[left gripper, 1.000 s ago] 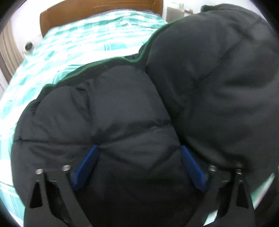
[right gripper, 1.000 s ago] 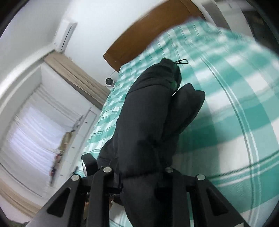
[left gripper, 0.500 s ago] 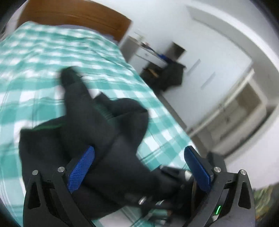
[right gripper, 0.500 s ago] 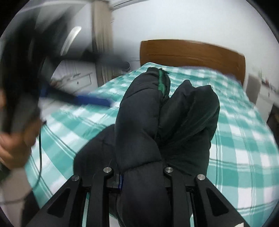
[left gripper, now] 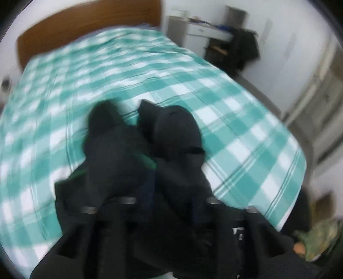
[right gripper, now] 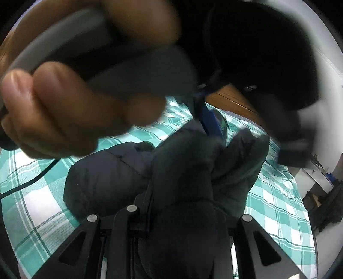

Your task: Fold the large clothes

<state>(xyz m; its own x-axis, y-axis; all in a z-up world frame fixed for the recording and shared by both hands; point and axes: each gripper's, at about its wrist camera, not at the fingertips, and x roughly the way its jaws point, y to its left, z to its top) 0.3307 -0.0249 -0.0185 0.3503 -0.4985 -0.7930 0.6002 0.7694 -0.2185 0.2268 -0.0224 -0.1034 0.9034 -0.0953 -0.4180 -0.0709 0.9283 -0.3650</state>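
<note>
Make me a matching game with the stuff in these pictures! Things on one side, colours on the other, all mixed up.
Things:
1. jacket
2. bedsheet
3. headboard
4. wall

Colours:
A. brown
B. white
C. black
D. green and white checks

Pairs: 1-C, 2-D, 3-A, 4-B

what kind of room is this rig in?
A bedroom, most likely in a home. A bed with a teal-and-white checked sheet fills the view, a wooden headboard stands at its far end, and a desk sits by the wall beyond.
</note>
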